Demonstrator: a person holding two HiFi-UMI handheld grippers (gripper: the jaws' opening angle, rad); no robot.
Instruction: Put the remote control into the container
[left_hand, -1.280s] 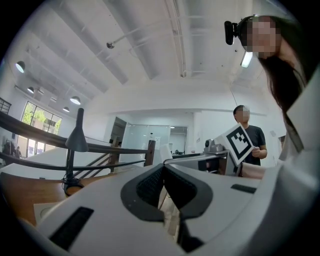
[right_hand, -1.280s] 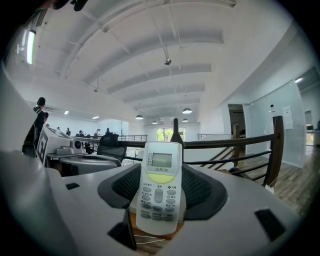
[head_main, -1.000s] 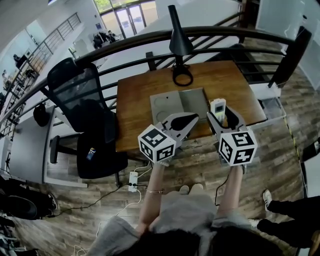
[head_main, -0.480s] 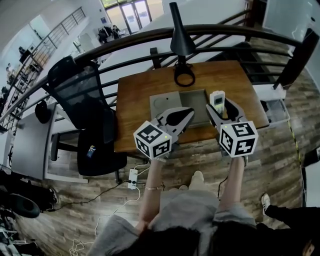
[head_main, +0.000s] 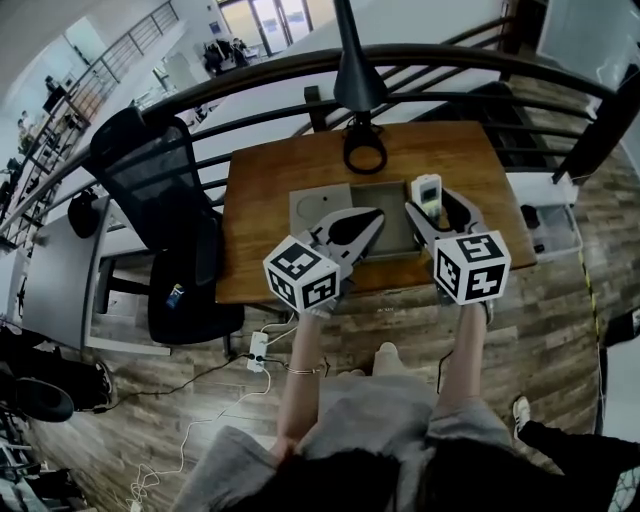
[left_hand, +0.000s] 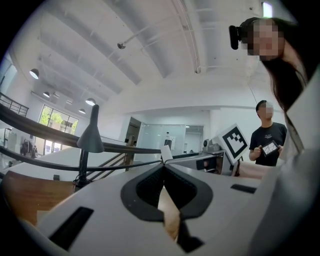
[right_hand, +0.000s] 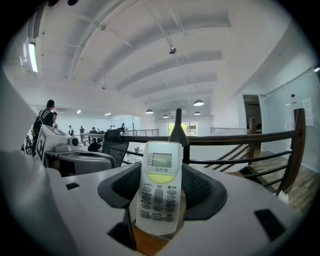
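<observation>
We clamp the remote control (right_hand: 159, 186) upright in right gripper (head_main: 431, 212) at the container (head_main: 318, 206)'s right edge, ready for lowering in; left gripper (head_main: 374, 216) pinched together, empty.

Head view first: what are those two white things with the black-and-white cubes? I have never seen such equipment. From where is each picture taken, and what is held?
A person holds one grasping tool in each hand; the patterned cubes are parts of the tools. The head view looks down from a camera on the person's head. The left and right gripper views come from a camera riding on each tool. On the wooden table are a black lamp and a flat grey container. The right tool grips a white remote. The left tool is shut and empty.
</observation>
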